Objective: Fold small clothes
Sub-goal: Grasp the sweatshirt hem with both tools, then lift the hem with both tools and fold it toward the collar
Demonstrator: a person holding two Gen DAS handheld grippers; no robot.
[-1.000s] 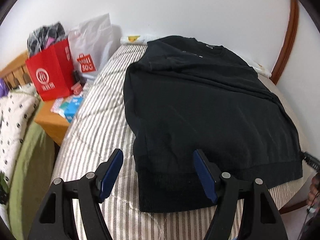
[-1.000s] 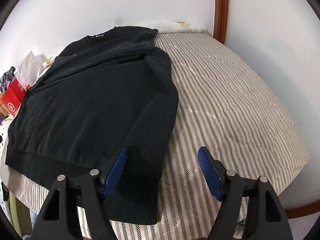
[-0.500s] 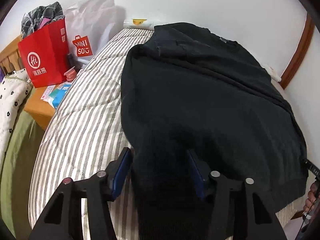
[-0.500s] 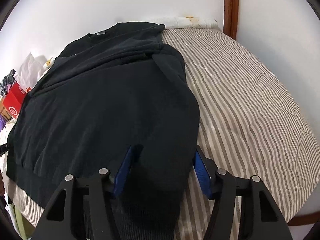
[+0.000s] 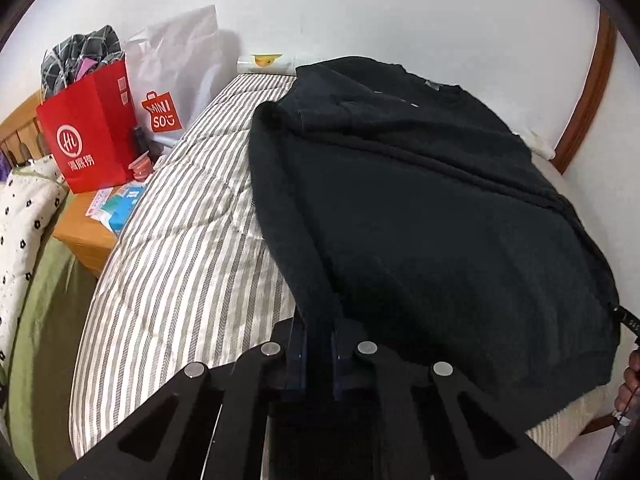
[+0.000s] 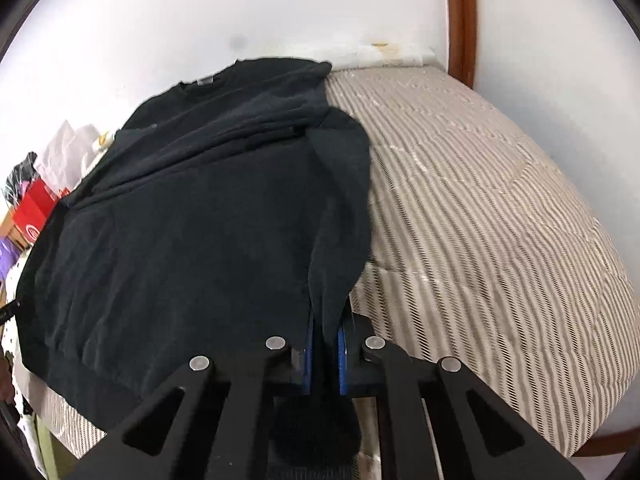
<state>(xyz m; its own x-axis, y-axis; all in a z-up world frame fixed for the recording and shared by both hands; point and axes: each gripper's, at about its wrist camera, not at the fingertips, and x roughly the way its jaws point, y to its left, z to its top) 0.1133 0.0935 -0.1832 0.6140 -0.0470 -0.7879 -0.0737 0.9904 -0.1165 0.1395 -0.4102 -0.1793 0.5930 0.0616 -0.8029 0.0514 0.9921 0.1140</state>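
1. You are at the grasp stage of the fold: the black sweater (image 5: 420, 216) lies flat on the striped bed (image 5: 180, 248), neck toward the far wall, sleeves already laid across the chest.
2. Your left gripper (image 5: 318, 344) is clenched on the hem corner on its side; the cloth rises in a taut ridge out of the blue pads.
3. Your right gripper (image 6: 325, 350) is likewise clamped on the opposite hem corner, with the ribbed band hanging below the fingers.
4. The next move, as I judge it, is to lift both corners together and carry the hem up toward the collar. Keep the two grippers level and the same way apart, so the edge stays straight and the tucked sleeves are not dragged out.
5. Watch the near edge: the hem sits right at the bed's rim, so slack cloth could slide off.
6. Containers, all well clear of the sweater on the left: a red paper bag (image 5: 90, 136) stuffed with checked cloth, and a white shopping bag (image 5: 172, 84) just behind it, contents not visible. Both stand on a wooden bedside table (image 5: 80, 236) with a few small packets.
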